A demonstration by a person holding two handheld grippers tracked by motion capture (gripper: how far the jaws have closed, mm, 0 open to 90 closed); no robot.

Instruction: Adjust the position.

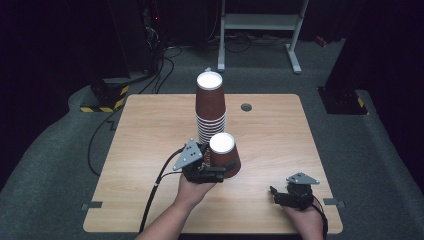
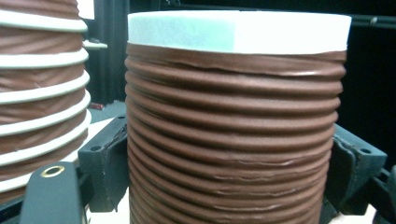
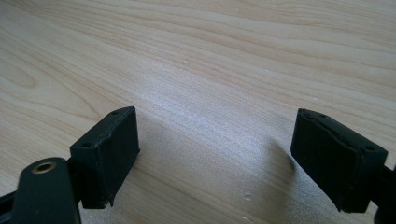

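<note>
A brown ribbed paper cup point(image 1: 223, 155) stands upside down, white base up, just in front of a tall stack of the same cups point(image 1: 210, 107). My left gripper point(image 1: 215, 172) is shut on its side. In the left gripper view the cup point(image 2: 233, 116) sits between the black fingers point(image 2: 105, 163), which press on both flanks, and the stack point(image 2: 42, 93) rises at the left. I cannot tell whether the cup's rim touches the table. My right gripper point(image 1: 286, 195) rests near the front right edge, open, with bare wood between its jaws point(image 3: 215, 158).
The wooden table point(image 1: 150, 130) has a round cable hole point(image 1: 246, 107) behind the stack. A white metal frame point(image 1: 260, 22) stands on the floor beyond the far edge. A yellow-black striped base point(image 1: 107, 100) lies off the back left corner.
</note>
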